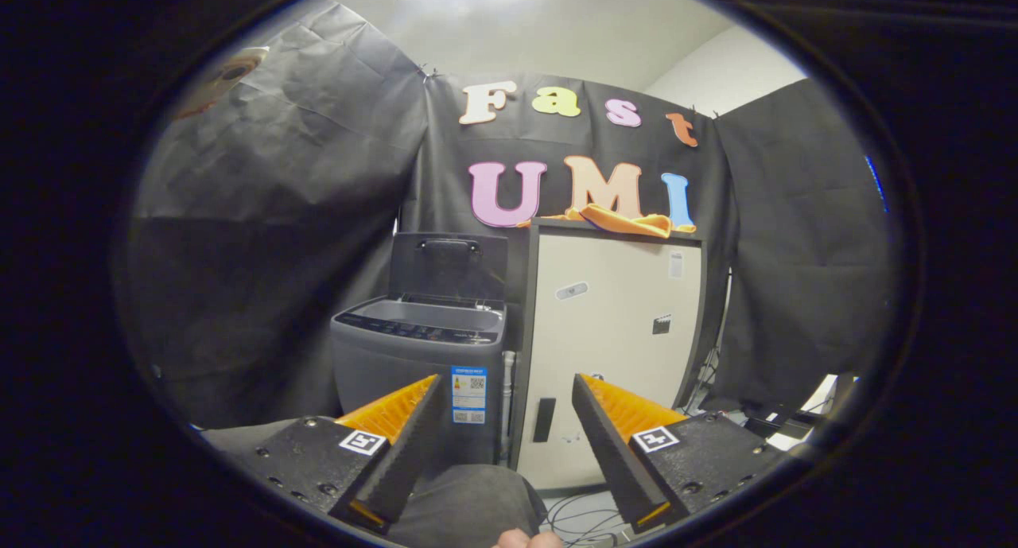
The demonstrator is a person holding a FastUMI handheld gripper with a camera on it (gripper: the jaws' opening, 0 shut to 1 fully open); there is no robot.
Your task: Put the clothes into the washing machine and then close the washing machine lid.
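Jaws released and empty, far short of the orange cloth (628, 219) atop the cabinet (612, 333) beyond them; a shallow pinch could drop it before the washing machine (419, 349).

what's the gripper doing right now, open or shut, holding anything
Gripper: open, fingers spread wide with nothing between them, well short of the dark grey top-loading washing machine and the orange cloth lying on the cream cabinet.

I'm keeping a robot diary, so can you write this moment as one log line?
gripper: open, holding nothing | orange cloth: on cabinet top | washing machine: lid up, left of cabinet
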